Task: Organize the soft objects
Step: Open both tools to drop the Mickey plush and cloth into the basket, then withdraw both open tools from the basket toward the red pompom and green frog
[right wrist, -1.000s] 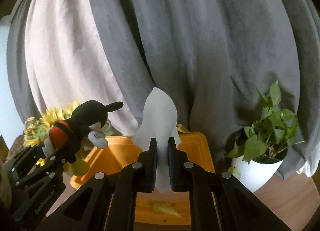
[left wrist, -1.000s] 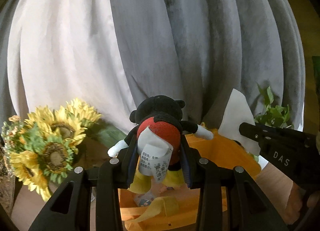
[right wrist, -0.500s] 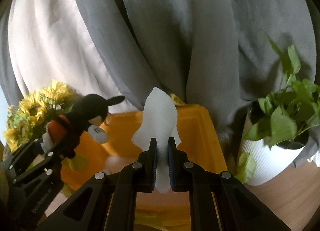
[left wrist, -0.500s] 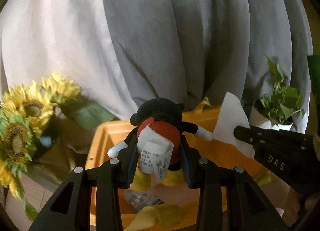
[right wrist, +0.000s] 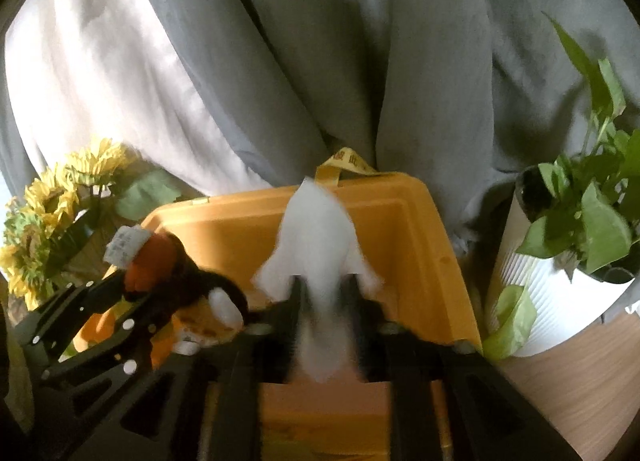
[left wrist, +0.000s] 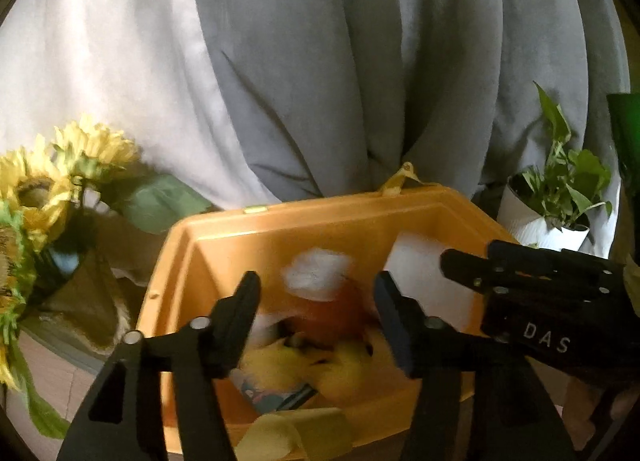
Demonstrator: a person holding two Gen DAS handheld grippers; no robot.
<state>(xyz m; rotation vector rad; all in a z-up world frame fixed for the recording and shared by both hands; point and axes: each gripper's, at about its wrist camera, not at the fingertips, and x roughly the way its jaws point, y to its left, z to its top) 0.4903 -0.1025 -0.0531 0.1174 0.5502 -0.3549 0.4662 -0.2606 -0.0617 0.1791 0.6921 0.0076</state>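
The black, red and yellow plush mouse is blurred and sits loose between the fingers of my left gripper, over the inside of the orange bin. The left jaws are opening and their pads stand clear of the toy. A white tissue, also blurred, hangs between the fingers of my right gripper above the same bin. The right jaws are opening too, and a gap shows on both sides of the tissue. Yellow soft items and a printed card lie at the bin's bottom.
Sunflowers stand left of the bin and a potted green plant in a white pot stands to its right on the wooden tabletop. Grey and white curtains hang close behind. A yellow strap sticks up at the bin's far rim.
Both grippers came down over the bin, then both jaws spread apart. The plush mouse has slipped lower between the left fingers, and the tissue is loose in the right ones.
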